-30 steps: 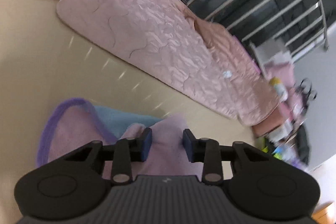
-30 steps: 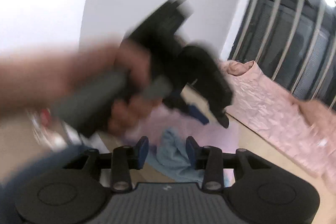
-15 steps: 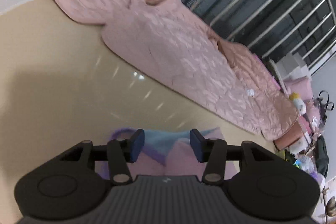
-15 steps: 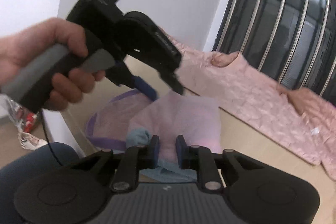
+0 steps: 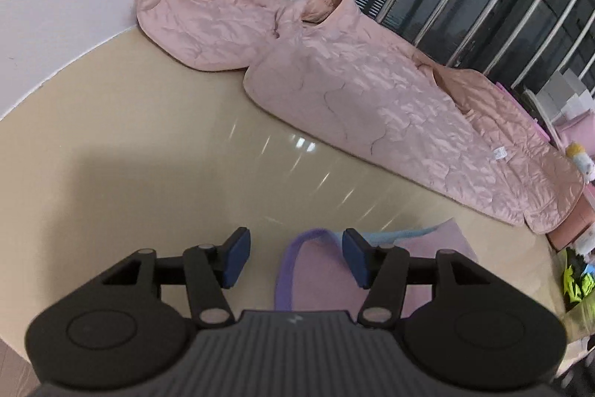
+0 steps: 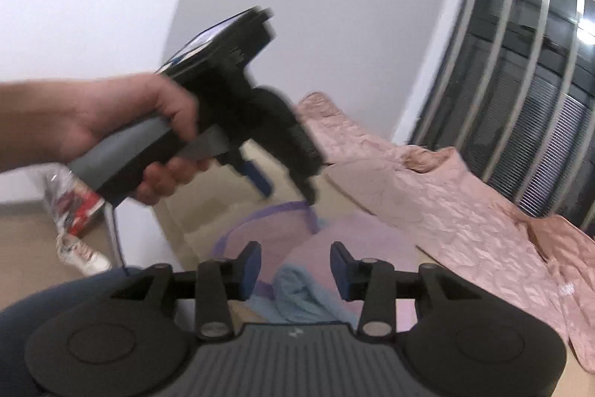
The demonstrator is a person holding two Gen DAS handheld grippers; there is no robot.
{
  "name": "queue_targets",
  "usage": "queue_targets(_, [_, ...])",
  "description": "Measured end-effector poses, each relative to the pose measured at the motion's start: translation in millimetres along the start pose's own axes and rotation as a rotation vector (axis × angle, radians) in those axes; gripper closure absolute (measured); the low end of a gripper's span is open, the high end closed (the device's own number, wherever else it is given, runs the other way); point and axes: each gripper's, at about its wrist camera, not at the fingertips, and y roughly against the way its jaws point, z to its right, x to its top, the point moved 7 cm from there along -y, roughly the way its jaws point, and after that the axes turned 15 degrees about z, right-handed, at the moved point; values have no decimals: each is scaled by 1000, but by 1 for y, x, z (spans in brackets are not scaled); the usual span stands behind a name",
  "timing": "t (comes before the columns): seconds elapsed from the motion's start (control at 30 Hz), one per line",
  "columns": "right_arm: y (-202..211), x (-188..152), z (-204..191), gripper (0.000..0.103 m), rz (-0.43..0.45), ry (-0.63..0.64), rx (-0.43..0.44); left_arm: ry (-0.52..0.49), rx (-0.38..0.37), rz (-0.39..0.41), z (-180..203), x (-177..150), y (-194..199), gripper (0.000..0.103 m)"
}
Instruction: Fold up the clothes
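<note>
Left gripper (image 5: pixel 293 257) has just been opening, nothing pinched, above the purple-trimmed pink cloth (image 5: pixel 438 270). Right gripper (image 6: pixel 295 272) also just opened, empty, over the blue cloth (image 6: pixel 297 296). Both cloths lie on the tabletop (image 5: pixel 130 173); pink quilted jacket (image 5: pixel 353 92) spread behind.

Two grippers: the left gripper (image 5: pixel 293 257) and the right gripper (image 6: pixel 295 270). One hand (image 6: pixel 111 133) in view. One beige surface (image 5: pixel 130 144). Three garments on it: one pink quilted jacket (image 5: pixel 372 99), one lilac piece with purple trim (image 6: pixel 297 233), one light blue piece (image 6: pixel 301 296). One white shoe (image 6: pixel 83 255) on the floor
</note>
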Motion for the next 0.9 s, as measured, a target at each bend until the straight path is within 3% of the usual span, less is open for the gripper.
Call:
queue_targets(0.1, [-5, 0, 37, 55, -24, -136, -115, 55, -57, -21, 7, -1, 10, 48])
queue_targets(0.23, [-18, -19, 71, 55, -111, -246, -171, 102, -249, -98, 42, -10, 16, 46])
queue_targets(0.33, [-22, -29, 69, 55, -147, -261, -152, 80, -200, -155, 49, -25, 5, 46])
queue_targets(0.4, [-27, -37, 67, 55, -175, -282, -145, 134, -206, -160, 47, -29, 0, 93])
queue_targets(0.43, [-27, -39, 66, 55, -177, -288, -148, 173, -224, -156, 47, -29, 1, 100])
queue_targets(0.53, [-21, -29, 65, 55, -130, -294, -151, 209, -270, -106, 50, -13, 17, 100])
queue_targets(0.67, [-14, -11, 57, 51, -82, -280, -110, 242, -266, -71, 30, 6, 38, 100])
queue_targets(0.8, [-21, -4, 51, 50, -71, -266, -78, 323, -214, -63, -12, 3, 45, 100])
queue_targets(0.9, [-30, -4, 44, 50, -84, -281, -54, 402, -275, -79, -33, -4, 42, 100])
